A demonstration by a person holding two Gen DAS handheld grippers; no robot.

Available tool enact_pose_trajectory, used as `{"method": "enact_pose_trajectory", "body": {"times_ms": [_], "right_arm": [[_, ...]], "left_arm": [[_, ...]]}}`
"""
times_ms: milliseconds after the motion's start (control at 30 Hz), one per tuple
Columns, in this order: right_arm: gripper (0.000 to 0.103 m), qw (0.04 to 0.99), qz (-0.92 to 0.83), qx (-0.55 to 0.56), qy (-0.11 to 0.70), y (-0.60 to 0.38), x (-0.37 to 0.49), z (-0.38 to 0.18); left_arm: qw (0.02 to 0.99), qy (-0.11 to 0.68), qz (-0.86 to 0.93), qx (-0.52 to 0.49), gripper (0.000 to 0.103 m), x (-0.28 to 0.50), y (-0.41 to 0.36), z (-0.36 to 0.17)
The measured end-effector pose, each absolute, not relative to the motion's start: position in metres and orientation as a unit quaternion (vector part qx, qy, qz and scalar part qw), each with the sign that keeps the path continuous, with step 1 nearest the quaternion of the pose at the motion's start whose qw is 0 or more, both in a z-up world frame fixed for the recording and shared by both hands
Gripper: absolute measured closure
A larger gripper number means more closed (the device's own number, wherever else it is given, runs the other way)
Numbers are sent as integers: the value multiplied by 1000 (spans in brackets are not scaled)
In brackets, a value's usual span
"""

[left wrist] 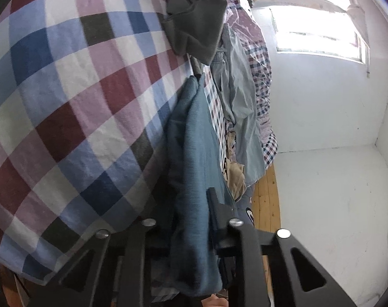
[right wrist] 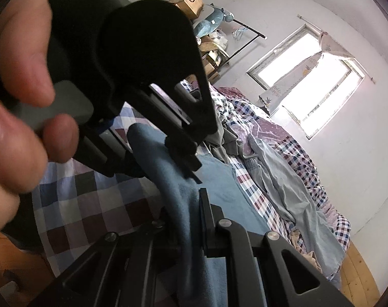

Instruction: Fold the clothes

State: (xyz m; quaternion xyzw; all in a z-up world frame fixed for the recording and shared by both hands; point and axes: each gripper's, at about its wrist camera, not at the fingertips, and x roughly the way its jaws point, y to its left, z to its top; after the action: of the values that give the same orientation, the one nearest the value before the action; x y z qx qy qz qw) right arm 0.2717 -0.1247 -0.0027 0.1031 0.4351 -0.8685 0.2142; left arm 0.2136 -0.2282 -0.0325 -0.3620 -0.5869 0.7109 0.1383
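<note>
Between both sets of fingers you have the blue garment (left wrist: 194, 153), lifted off the bed (left wrist: 66, 89) and hanging as a thick bunched band. From the left wrist view it runs out past the fingers and trails toward the checked bedspread; from the right wrist view the same cloth (right wrist: 178, 192) loops up from a flat portion that lies on the bed. Holding it at two points looks meant to stretch an edge before laying a fold; that is a judgement, not a finding.

Your left hand-held gripper (left wrist: 191, 220) has its fingers drawn in tight on the blue garment, cloth filling the whole gap. Your right hand-held gripper (right wrist: 186, 220) is likewise pinched onto the fabric, with a bunched fold passing between the fingers. The left device also shows close in the right wrist view, with your hand (right wrist: 22, 97) wrapped on its handle, so the two grips sit near each other.

Further out, a dark grey garment (left wrist: 196, 18) and a pale blue-grey garment (left wrist: 235, 97) lie crumpled on the bed, unfolded. Beyond are a wooden floor (left wrist: 266, 194), white walls and a bright window (right wrist: 309, 81). Cardboard boxes (right wrist: 189, 0) are stacked in the far corner.
</note>
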Motion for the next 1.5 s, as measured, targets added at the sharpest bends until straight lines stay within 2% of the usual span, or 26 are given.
{"method": "enact_pose_trajectory", "body": {"times_ms": [67, 133, 533, 900, 1500], "right_arm": [[57, 204, -871, 98, 437, -123, 271, -4], [53, 190, -873, 91, 441, -122, 271, -5], [46, 122, -866, 119, 471, -92, 264, -25], [46, 32, -861, 155, 484, -33, 245, -28], [46, -54, -826, 197, 526, 88, 248, -31]], "left_arm": [[134, -577, 718, -366, 90, 212, -227, -32], [135, -571, 722, -366, 91, 211, -226, -30], [151, -563, 730, -356, 92, 207, -229, -17], [160, -578, 724, -340, 93, 203, -232, -10], [139, -581, 729, -334, 93, 207, -238, -8]]}}
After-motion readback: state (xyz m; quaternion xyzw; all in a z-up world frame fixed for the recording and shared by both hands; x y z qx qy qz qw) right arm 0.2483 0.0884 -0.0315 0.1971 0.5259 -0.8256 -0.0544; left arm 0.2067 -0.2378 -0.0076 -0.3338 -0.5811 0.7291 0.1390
